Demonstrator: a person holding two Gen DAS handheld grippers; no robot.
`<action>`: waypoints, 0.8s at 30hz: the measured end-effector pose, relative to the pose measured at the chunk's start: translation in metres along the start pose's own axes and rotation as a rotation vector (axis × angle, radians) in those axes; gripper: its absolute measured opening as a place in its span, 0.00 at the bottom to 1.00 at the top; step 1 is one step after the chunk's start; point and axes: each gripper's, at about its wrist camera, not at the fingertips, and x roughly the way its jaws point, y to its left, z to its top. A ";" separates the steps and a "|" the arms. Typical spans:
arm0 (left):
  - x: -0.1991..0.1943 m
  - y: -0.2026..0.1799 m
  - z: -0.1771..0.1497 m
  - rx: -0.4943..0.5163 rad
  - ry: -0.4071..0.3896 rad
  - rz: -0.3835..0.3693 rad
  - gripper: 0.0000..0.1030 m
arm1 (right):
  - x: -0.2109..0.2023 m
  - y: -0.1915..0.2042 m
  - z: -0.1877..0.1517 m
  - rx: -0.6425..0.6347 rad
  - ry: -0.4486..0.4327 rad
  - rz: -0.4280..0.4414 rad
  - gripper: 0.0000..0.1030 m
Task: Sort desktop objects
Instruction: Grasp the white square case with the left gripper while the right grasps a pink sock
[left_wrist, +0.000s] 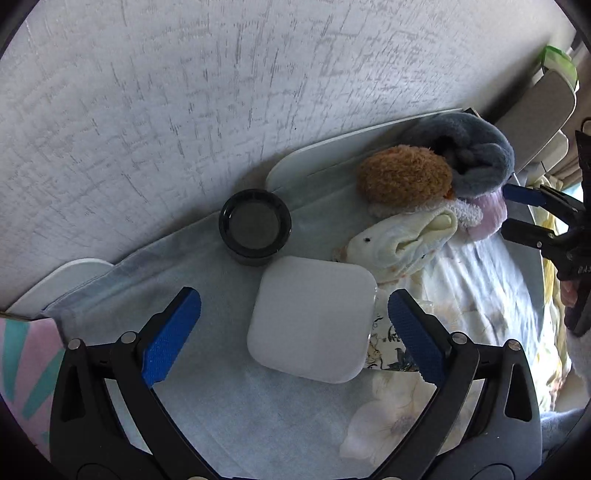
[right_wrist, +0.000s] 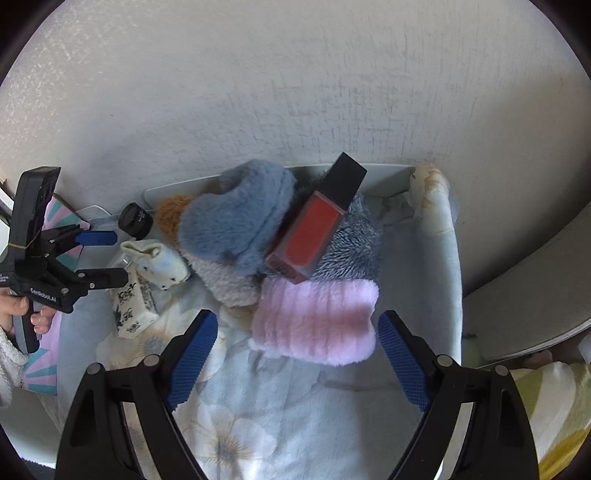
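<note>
Tools both wide open, nothing held; each has one item straight ahead between its fingers.

Left tool (left_wrist: 293, 328) hovers over the white square case (left_wrist: 312, 319), which lies flat on the pale blue cloth (left_wrist: 221, 406) directly between the spread blue pads, a bit nearer the right pad; black round jar (left_wrist: 255, 225) stands just beyond it, toward the bench's back edge by the wall. Right tool (right_wrist: 297, 350) faces the pink fuzzy sock (right_wrist: 317, 319), long axis running across the gap, pads clear on both sides. Red lip-gloss tube (right_wrist: 314, 229) rests tilted on the grey-blue plush pile (right_wrist: 236, 221) behind the sock. Judgement: left tool is nearer the case, right tool nearer the sock; either only needs to drop and close.
</note>
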 end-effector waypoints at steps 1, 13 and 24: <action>0.001 0.001 -0.001 -0.005 0.002 0.000 0.98 | 0.002 -0.002 0.000 0.000 0.002 -0.003 0.84; -0.009 0.010 -0.010 -0.022 -0.005 -0.062 0.61 | 0.015 -0.011 -0.006 0.007 -0.001 -0.004 0.69; -0.017 0.004 -0.021 0.028 -0.020 0.002 0.58 | 0.019 -0.024 -0.016 0.020 -0.022 -0.037 0.44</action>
